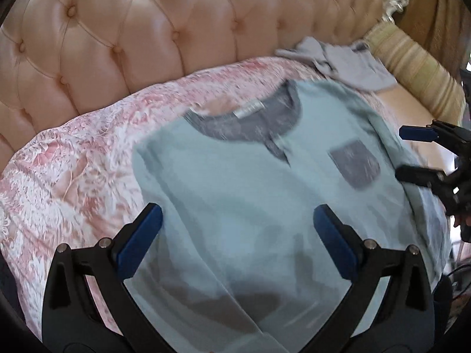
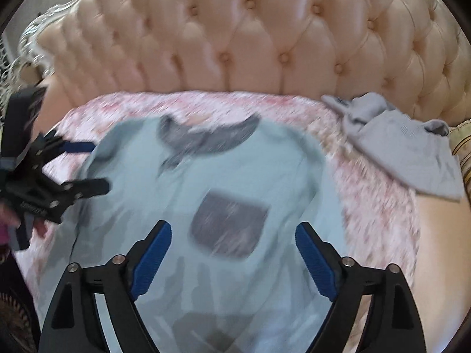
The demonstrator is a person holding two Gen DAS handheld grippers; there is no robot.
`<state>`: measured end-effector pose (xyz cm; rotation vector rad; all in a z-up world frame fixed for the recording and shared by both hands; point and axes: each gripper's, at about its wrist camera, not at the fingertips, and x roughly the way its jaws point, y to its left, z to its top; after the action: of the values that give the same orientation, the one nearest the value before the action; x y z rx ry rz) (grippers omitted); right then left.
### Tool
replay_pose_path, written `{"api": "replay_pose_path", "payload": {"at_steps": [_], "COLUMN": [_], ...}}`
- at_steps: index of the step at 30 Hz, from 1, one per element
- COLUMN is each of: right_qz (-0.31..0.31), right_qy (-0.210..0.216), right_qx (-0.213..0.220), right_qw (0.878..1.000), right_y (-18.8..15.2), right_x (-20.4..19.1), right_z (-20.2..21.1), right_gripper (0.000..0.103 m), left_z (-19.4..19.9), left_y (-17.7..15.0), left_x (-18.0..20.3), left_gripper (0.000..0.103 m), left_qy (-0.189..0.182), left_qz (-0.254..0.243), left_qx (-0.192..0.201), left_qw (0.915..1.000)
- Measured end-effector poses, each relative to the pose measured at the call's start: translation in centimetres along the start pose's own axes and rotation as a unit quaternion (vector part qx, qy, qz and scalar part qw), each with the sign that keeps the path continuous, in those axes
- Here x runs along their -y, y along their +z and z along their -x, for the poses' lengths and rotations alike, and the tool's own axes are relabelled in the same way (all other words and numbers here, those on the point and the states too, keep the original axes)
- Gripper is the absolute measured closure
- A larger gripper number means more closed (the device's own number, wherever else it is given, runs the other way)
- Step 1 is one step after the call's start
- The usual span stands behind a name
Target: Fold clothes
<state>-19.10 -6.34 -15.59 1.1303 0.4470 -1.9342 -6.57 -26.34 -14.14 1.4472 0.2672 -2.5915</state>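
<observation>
A light blue shirt (image 1: 235, 182) with a grey collar (image 1: 250, 123) and a grey chest pocket (image 1: 353, 164) lies face up on the bed, its neck toward the headboard. My left gripper (image 1: 237, 214) hangs open above the shirt's left half, its blue pads holding nothing. In the right wrist view the same shirt (image 2: 206, 176) and pocket (image 2: 229, 223) lie below my right gripper (image 2: 234, 229), which also stands open and empty. Each gripper shows in the other's view: the right gripper (image 1: 407, 153) at the shirt's right edge, the left gripper (image 2: 94, 166) at its left edge. Both views are blurred.
A pink floral bedspread (image 1: 73, 161) covers the bed under the shirt. A tufted pink headboard (image 2: 265, 29) rises behind it. A crumpled grey garment (image 2: 406, 158) lies at the back right, next to a striped pillow (image 1: 412, 64).
</observation>
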Motion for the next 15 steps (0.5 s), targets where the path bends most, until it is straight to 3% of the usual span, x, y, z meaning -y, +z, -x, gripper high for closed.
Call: {"api": "replay_pose_path", "payload": {"at_steps": [3, 5, 7, 10, 15], "right_qz": [0.004, 0.005, 0.014, 0.016, -0.008], "right_qy": [0.010, 0.016, -0.005, -0.017, -0.014], "right_qx": [-0.018, -0.033, -0.053, -0.052, 0.009], "right_qw": [1.000, 0.999, 0.998, 0.998, 1.000], "right_y": [-2.6, -4.0, -4.8, -4.7, -4.7], "right_x": [-1.3, -1.8, -1.9, -2.2, -2.9], "right_z": [0.1, -0.8, -2.1, -1.9, 4.5], "right_gripper": [0.000, 0.000, 0.000, 0.000, 0.000], "left_z": [0.3, -0.6, -2.4, -2.2, 4.5], "left_y": [-1.5, -2.2, -2.7, -2.4, -2.5], "left_x": [1.8, 2.4, 2.3, 1.2, 1.5], "left_gripper": [0.000, 0.000, 0.000, 0.000, 0.000], "left_qy": [0.017, 0.034, 0.056, 0.039, 0.029], "left_qz": [-0.028, -0.035, -0.037, -0.007, 0.025], "left_qx": [0.000, -0.017, -0.043, -0.056, 0.011], "left_qw": [0.9995, 0.9987, 0.9968, 0.9977, 0.9992]}}
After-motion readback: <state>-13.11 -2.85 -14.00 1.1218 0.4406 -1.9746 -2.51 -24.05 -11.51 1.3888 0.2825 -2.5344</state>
